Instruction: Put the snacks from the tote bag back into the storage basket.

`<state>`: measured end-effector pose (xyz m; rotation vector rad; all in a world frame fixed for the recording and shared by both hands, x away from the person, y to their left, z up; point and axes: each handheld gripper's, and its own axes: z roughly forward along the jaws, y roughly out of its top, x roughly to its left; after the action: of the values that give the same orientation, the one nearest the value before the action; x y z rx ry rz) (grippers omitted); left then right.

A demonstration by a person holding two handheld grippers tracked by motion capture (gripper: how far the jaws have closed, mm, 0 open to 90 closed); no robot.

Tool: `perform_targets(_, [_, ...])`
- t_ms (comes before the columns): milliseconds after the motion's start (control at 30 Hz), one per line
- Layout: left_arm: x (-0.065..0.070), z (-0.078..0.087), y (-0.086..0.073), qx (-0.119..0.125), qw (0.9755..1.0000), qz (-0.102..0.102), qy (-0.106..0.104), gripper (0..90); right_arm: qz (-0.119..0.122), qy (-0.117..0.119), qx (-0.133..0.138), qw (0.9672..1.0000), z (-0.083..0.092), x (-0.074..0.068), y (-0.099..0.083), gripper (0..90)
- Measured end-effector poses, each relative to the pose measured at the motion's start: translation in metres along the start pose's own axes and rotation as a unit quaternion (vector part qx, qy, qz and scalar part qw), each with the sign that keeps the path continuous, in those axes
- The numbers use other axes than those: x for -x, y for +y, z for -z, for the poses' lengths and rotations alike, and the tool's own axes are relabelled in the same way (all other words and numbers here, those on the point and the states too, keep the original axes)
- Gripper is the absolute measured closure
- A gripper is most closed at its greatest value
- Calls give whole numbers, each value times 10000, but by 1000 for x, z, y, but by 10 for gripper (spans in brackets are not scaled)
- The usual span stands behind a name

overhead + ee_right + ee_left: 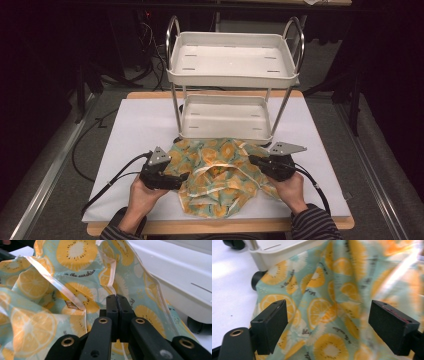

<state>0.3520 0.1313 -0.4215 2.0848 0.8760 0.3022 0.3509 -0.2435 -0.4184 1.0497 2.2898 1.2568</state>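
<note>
A crumpled cloth (220,180) printed with orange slices on pale green lies on the white table top, just in front of the cart. My left gripper (182,177) sits at the cloth's left edge. In the left gripper view it (328,325) is open, its black pads (270,325) wide apart over the cloth (324,310) and not pressing on it. My right gripper (252,160) is at the cloth's right edge. In the right gripper view its jaws (117,298) are shut on a hemmed fold of the cloth (75,295), which rises in front of them.
A white two-tier cart (230,65) with metal posts stands at the back of the table, its lower tray (225,117) just behind the cloth. A black caster (257,280) touches the cloth's far edge. The white table sheet (135,135) extends left and right. Cables trail from both grippers.
</note>
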Motion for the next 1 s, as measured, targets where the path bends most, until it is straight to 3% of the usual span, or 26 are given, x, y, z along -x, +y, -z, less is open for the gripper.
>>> perform_targets(167, [6, 2, 1, 71, 9996, -32, -282, 225, -52, -13, -7, 10000, -8, 0, 3, 900])
perform_targets(367, [20, 0, 3, 9, 9985, -207, -505, 229, -79, -57, 19, 10000, -9, 0, 4, 900])
perform_targets(467, [23, -2, 4, -35, 9982, -257, -538, 231, -81, -63, 13, 9999, -9, 0, 4, 900])
perform_targets(567, [27, -9, 5, -181, 9983, -352, -418, 264, -63, -66, 23, 10000, -9, 0, 4, 900])
perform_targets(667, [25, -20, 5, -352, 9979, -261, -477, 338, -51, -72, 34, 10000, -8, 0, 4, 900])
perform_targets(700, [24, -23, 6, -413, 9977, -245, -481, 407, -65, -69, 57, 9999, -7, 0, 4, 900])
perform_targets(733, [22, -26, 6, -483, 9973, -219, -505, 407, -65, -69, 57, 9999, -7, 0, 4, 900])
perform_targets(767, [20, -30, 6, -602, 9967, -201, -501, 472, -87, -72, 53, 9999, -6, 0, 4, 900])
perform_targets(1000, [19, -31, 6, -780, 9955, -256, -482, 628, -19, -75, 92, 9999, -5, 1, 5, 900])
